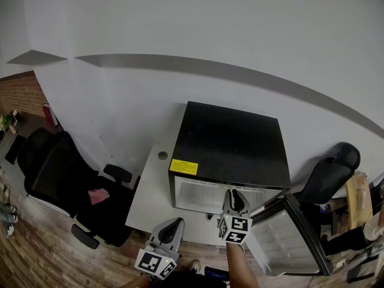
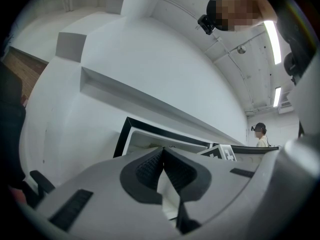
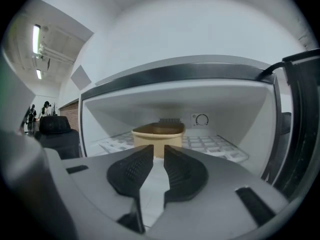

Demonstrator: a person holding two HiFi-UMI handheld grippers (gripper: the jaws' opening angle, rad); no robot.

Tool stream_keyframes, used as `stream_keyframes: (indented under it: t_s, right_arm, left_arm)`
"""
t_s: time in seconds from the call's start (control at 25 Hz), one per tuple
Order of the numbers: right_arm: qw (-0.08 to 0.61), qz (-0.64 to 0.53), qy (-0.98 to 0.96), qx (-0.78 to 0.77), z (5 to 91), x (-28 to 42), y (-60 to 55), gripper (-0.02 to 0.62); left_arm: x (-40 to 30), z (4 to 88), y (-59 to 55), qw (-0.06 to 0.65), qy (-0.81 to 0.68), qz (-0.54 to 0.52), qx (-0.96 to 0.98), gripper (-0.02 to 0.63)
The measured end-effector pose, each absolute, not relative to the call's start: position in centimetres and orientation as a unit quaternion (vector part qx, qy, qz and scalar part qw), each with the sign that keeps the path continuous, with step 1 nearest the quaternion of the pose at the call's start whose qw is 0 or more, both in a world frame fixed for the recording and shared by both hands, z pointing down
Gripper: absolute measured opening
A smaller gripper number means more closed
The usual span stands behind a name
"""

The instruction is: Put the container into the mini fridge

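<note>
The black mini fridge stands on a white table with its door swung open to the right. In the right gripper view a tan open container rests on the white wire shelf inside the fridge, towards the back. My right gripper is just outside the fridge opening, pointing at the container and apart from it. Its jaws stand a narrow gap apart with nothing between them. My left gripper hangs lower left of the fridge, its fingertips touching and empty. The head view shows both the right gripper and the left gripper.
A black office chair stands left of the white table, and another dark chair at the right. A person sits at the far right edge. A thermostat dial is on the fridge's back wall.
</note>
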State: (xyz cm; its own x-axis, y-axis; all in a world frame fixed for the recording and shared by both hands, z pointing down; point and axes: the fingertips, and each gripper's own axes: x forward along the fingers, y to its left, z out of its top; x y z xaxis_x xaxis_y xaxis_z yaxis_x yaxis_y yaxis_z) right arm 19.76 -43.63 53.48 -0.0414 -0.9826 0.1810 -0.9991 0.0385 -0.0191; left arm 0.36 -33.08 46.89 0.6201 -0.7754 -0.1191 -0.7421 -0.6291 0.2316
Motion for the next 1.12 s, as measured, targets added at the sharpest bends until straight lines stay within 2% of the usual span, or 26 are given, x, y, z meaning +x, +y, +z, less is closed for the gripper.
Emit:
stream_keyframes:
  t_s: [0.6, 1.12]
  right_arm:
    - [0.023, 0.087, -0.749, 0.656, 50.5, 15.1, -30.2, 0.04]
    - [0.013, 0.081, -0.743, 0.664, 49.7, 15.1, -28.7, 0.029]
  left_arm:
    - [0.4, 47.4, -32.2, 0.08, -0.415, -0.099, 0.901, 0.008]
    - [0.5, 47.3, -31.6, 0.077, -0.41, -0.098, 0.904, 0.008]
